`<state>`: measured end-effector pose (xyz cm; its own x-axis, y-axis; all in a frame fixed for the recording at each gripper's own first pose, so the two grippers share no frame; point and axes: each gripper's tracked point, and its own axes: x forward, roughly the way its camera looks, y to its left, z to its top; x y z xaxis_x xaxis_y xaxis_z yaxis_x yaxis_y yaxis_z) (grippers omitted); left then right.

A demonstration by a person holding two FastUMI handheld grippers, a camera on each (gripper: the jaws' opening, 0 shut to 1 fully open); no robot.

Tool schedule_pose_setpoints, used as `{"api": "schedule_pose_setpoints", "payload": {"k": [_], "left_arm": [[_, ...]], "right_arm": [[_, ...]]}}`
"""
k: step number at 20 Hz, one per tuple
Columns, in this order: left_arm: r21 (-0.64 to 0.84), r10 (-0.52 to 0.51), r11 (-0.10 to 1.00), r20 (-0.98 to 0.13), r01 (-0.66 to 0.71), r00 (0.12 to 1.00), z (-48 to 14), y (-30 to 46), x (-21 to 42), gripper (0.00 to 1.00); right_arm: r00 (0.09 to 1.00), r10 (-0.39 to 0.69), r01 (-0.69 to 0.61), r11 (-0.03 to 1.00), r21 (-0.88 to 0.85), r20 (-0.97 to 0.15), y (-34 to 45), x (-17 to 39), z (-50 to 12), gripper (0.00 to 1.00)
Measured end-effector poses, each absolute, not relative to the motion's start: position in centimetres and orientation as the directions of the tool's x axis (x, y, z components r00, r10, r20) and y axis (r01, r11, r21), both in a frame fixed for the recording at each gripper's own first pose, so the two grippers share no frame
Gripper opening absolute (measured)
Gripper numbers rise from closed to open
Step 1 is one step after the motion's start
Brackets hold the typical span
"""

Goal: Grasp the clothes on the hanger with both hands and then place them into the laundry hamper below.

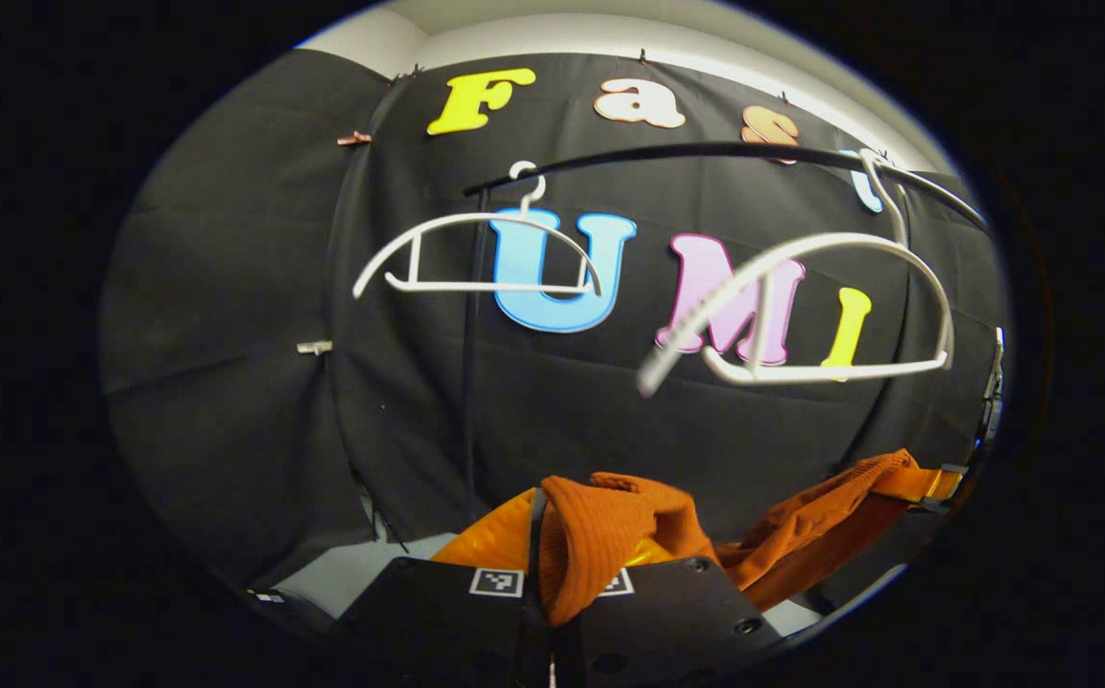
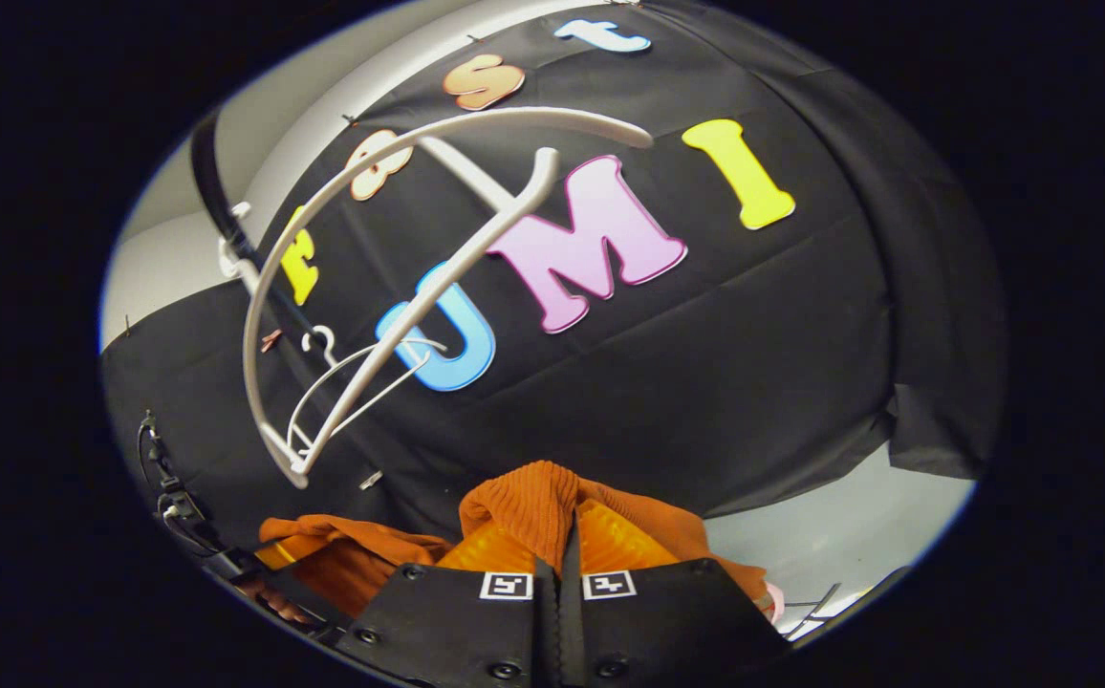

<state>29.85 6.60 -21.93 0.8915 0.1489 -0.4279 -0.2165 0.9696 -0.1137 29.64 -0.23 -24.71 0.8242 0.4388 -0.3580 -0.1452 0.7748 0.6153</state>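
An orange knitted garment [image 1: 600, 535] hangs off the hangers, stretched between both grippers. In the left gripper view, my left gripper [image 1: 552, 564] is shut on one bunched end of it. The cloth runs right to my right gripper [image 1: 935, 483] at the edge. In the right gripper view, my right gripper [image 2: 557, 554] is shut on a fold of the garment [image 2: 524, 497], and my left gripper [image 2: 256, 564] holds the other end at lower left. Above hang two bare white hangers: a near one [image 1: 830, 373] [image 2: 419, 306], tilted, and a far one [image 1: 476, 285] [image 2: 342, 368].
A black rail [image 1: 667, 153] [image 2: 204, 182] carries both hangers in front of the black cloth wall. Pale floor [image 2: 830, 545] shows below the cloth at the right.
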Motion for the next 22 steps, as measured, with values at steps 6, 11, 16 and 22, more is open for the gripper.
{"api": "schedule_pose_setpoints", "payload": {"k": [6, 11, 16, 22], "left_arm": [[-0.2, -0.029, 0.978, -0.411, -0.059, 0.911, -20.9, -1.5, 29.4, 0.08], [-0.272, -0.085, 0.962, -0.349, -0.014, 0.933, -18.1, -4.2, 30.4, 0.08], [-0.292, -0.1, 0.956, -0.39, -0.02, 0.915, -23.9, -5.8, 30.5, 0.09], [-0.26, -0.099, 0.965, -0.482, -0.034, 0.87, -34.5, -6.6, 30.3, 0.09]], "right_arm": [[0.76, 0.58, -0.299, 0.711, 0.636, -0.291, 5.0, 26.0, -21.2, 0.04], [0.732, 0.626, -0.371, 0.697, 0.614, -0.268, 6.2, 24.7, -19.0, 0.04], [0.712, 0.598, -0.337, 0.75, 0.569, -0.367, 5.4, 24.1, -25.2, 0.05], [0.666, 0.526, -0.292, 0.837, 0.464, -0.53, 3.2, 23.7, -36.0, 0.05]]}}
